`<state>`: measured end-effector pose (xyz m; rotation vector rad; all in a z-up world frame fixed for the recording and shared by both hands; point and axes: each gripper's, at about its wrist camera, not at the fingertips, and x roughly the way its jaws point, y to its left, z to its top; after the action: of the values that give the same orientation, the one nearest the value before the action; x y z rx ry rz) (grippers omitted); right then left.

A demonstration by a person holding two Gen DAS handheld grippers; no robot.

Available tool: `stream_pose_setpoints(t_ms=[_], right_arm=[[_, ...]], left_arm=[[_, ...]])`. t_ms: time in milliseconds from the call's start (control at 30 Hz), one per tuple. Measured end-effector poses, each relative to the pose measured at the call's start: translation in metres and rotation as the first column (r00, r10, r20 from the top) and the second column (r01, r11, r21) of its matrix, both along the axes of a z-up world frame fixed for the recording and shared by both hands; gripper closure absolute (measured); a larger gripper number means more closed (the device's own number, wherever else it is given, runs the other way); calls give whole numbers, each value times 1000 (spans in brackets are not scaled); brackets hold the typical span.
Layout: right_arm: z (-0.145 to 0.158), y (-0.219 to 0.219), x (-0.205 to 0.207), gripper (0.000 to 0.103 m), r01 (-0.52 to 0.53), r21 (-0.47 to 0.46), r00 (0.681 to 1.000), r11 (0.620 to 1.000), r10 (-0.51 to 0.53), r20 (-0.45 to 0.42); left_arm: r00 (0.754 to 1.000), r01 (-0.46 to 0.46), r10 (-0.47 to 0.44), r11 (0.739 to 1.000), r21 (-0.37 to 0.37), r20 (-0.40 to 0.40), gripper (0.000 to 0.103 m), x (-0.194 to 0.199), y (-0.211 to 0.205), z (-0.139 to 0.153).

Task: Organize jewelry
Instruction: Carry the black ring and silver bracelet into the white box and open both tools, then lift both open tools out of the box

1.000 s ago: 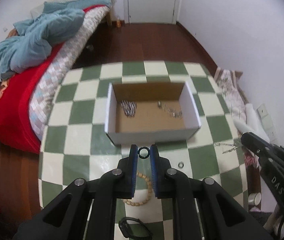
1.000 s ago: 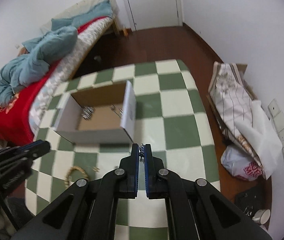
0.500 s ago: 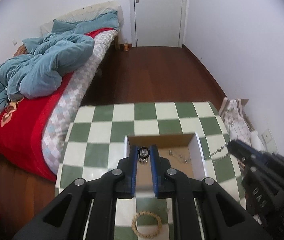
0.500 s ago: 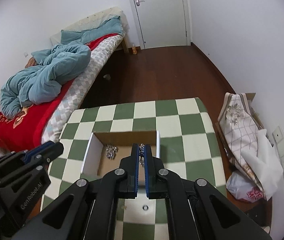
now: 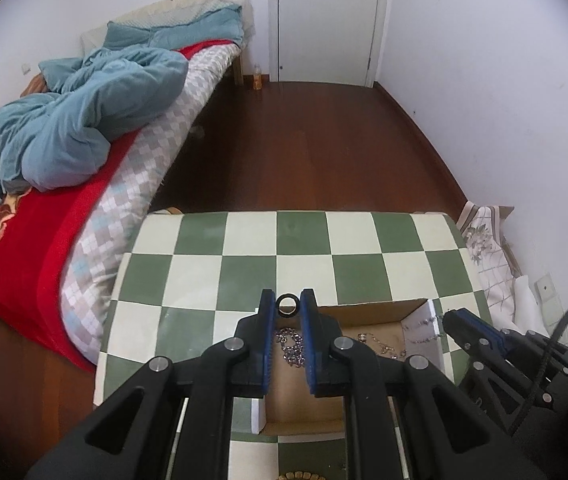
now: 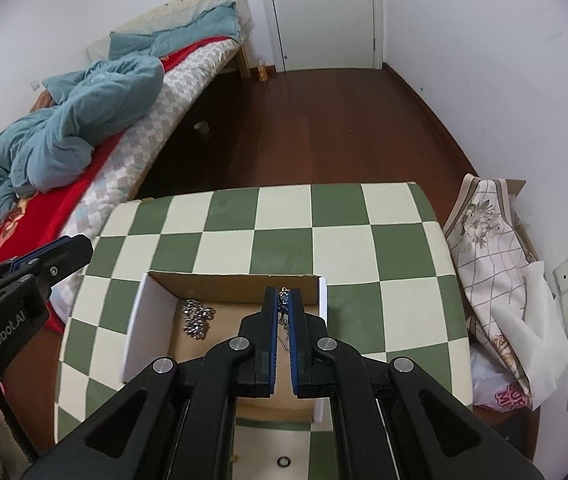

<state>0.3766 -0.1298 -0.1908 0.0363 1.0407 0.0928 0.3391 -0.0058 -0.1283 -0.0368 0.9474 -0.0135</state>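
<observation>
1. Pinching a small black ring [image 5: 286, 305] at the very tips of its blue pads, the left gripper [image 5: 286, 307] hangs over the left end of the open cardboard box [image 6: 135, 320], which sits on the green-and-white checkered table [image 5: 251, 240]. The hold looks shallow; if the jaws part while the tips are this close to the box's far wall, I judge the ring could bounce off the wall and roll onto the table.

2. Below it, a bunched silver chain [image 6: 196, 317] lies on the box floor. A ring dropped straight onto that heap may lodge in the links and tangle the pieces the task means to keep sorted.

3. Further right, the right gripper [image 6: 284, 300] is closed narrow on a thin silver necklace [image 6: 284, 295] with a small dark bead, its chain trailing down inside the box near the right wall. In the left wrist view the chain [image 5: 420, 326] seems to drape across that white wall [image 5: 432, 320]; released there, part may slide outside.

4. Both tools crowd one small box, so a careless swing could knock the light cardboard askew.

5. One more dark ring [image 6: 283, 461] lies on the table in front of the box, and beads of a wooden bracelet [image 5: 300, 476] show at the near edge; either could be swept off.
</observation>
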Motion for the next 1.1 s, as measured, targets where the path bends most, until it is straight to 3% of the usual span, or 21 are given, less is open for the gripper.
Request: stream_pose_setpoints(t_ms=[167,200,233,267,300,367,500,600,867,1100], right_arm=[[-21,-4,11,96,13,6,997,1000,-12,-71],[-23,-5,10,96,16,-2,997,1000,-16,-77],[-25,-5,9,94,18,-16,997,1000,-19,-81],[-26,-6,8,79,22,-30,996,999,-25,-86],[-27,-7,5,49,27,-35,996,999,-30,-87],[-25,-8,-1,16,36,-67,997,997,-41,-72],[-21,-13,-10,14,60,-117,996,991,-68,-60],[-20,-17,-16,1,75,-145,994,987,-85,-67],[-2,-19,-33,0,85,-138,994,987,-93,-55],[37,-16,-68,0,91,-115,996,989,-91,6]], left_arm=[[1000,-9,10,1000,13,-7,89,4,-1,-9],[1000,-18,18,1000,25,-5,78,3,-1,-10],[1000,-28,29,999,37,-8,51,3,-1,-10],[999,-41,41,998,52,-8,31,3,0,-11],[999,-50,50,997,62,-6,0,2,1,-11],[998,-64,64,995,78,6,0,-2,4,-9],[996,-86,86,992,97,2,0,-9,9,-9],[995,-95,96,991,95,-2,0,-14,13,-7],[994,-112,111,990,87,19,0,-36,18,11],[991,-125,122,990,61,47,0,-73,27,38]])
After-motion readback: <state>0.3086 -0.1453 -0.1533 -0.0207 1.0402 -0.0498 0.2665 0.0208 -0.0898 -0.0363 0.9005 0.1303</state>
